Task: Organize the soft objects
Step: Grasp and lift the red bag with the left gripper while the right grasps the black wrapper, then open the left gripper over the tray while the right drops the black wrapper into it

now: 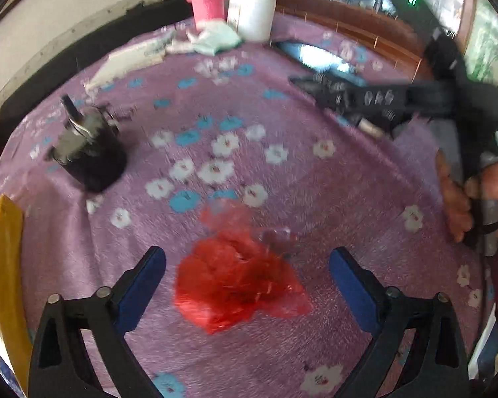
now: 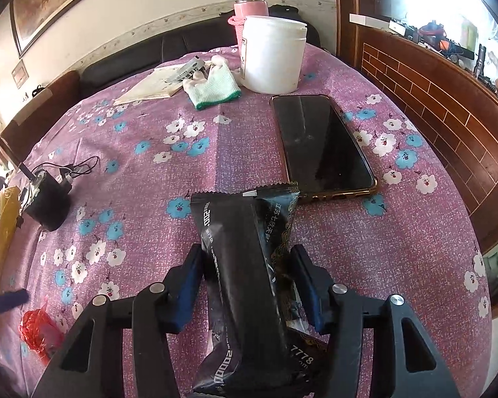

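Red plastic bag point(image 1: 235, 275) lies crumpled on the floral tablecloth point(image 1: 282, 179), between the wide-open, empty left gripper point(image 1: 247, 265) pads. Right gripper point(image 2: 247, 275) clamps the black soft pack point(image 2: 249, 265), phone point(image 2: 325, 142) at 1 o'clock. Grasp step: next, lower and close. Both grippers pitch steeply down.

The left wrist view was motion-blurred throughout. At nine o'clock a yellow bag point(image 1: 3, 265) was cut by the edge. The black packet's point(image 2: 249, 282) near end ran off at six o'clock.
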Motion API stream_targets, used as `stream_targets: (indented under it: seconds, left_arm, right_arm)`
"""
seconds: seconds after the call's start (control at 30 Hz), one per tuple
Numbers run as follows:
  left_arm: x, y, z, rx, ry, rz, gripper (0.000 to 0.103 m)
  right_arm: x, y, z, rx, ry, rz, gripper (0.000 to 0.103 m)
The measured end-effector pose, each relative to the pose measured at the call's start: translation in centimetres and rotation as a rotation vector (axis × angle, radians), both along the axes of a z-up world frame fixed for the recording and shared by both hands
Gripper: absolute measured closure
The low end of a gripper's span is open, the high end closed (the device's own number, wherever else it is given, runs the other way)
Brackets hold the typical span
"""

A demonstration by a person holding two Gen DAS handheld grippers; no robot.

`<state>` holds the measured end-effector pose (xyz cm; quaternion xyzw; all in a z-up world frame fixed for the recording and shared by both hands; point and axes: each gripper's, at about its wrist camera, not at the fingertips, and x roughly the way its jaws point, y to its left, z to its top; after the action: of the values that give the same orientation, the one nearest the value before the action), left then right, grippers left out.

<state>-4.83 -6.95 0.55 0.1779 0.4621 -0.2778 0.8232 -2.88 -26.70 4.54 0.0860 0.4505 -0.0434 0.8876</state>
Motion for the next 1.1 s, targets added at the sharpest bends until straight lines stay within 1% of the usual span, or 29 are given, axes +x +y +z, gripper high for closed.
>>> stream_targets:
  seconds: [0.03, 0.07, 0.1, 0.13, 0.17, 0.27, 0.4, 0.5, 0.6, 0.73, 0.8, 0.87, 0.93, 1.0, 1.1]
  left_arm:
    - [-0.1, 0.3, 0.2, -0.036, 0.012, 0.013, 0.032]
    - [-0.3, 0.4, 0.5, -0.033, 0.002, 0.026, 0.047]
    - [-0.4, 0.7, 0.8, -0.042, 0.009, 0.036, 0.058]
    - [-0.5, 1.3, 1.1, -0.067, 0.029, 0.05, 0.058]
    - [-0.7, 1.8, 1.5, -0.093, 0.03, 0.06, 0.058]
    - [-1.8, 3.8, 2.9, -0.149, 0.006, 0.102, 0.058]
    - [-2.9, 7.5, 4.9, -0.251, -0.013, 0.178, 0.058]
    - [-3.6, 11.7, 6.6, -0.336, -0.025, 0.261, 0.057]
    - [-4.5, 16.5, 8.0, -0.382, -0.068, 0.363, 0.057]
    - [-5.7, 23.7, 9.4, -0.383, -0.141, 0.522, 0.057]
    - [-6.1, 27.1, 9.5, -0.377, -0.152, 0.598, 0.057]
    - [-6.4, 30.3, 9.3, -0.357, -0.155, 0.665, 0.057]
    - [-6.6, 32.5, 8.6, -0.34, -0.148, 0.724, 0.057]
    - [-6.7, 34.1, 7.9, -0.337, -0.132, 0.763, 0.056]
    - [-6.4, 35.0, 6.7, -0.332, -0.097, 0.787, 0.056]
  right_arm:
    - [0.0, 0.0, 0.0, 0.0, 0.0, 0.0, 0.046]
    - [0.0, 0.0, 0.0, 0.0, 0.0, 0.0, 0.046]
    - [0.0, -0.1, 0.0, 0.002, -0.001, 0.0, 0.046]
    - [0.0, -0.1, 0.0, 0.003, -0.002, -0.001, 0.046]
    - [0.0, -0.1, 0.0, 0.002, -0.002, -0.001, 0.046]
    - [-0.1, -0.1, 0.0, 0.003, -0.006, -0.004, 0.047]
    - [-0.2, -0.3, 0.1, -0.006, -0.014, -0.026, 0.051]
    - [-0.4, -0.6, 0.3, -0.008, -0.027, -0.05, 0.052]
    - [-0.6, -0.7, 0.6, -0.025, -0.048, -0.071, 0.053]
    - [-0.6, -0.4, 1.1, -0.031, -0.07, -0.061, 0.053]
    - [-0.9, 0.1, 2.3, -0.06, -0.089, -0.062, 0.053]
    - [-1.6, 0.9, 3.8, -0.05, -0.119, -0.044, 0.053]
    - [-2.2, 2.2, 5.8, -0.015, -0.153, -0.003, 0.053]
    - [-2.5, 4.0, 7.4, 0.003, -0.177, 0.047, 0.053]
    - [-2.7, 8.0, 8.9, 0.003, -0.194, 0.143, 0.053]
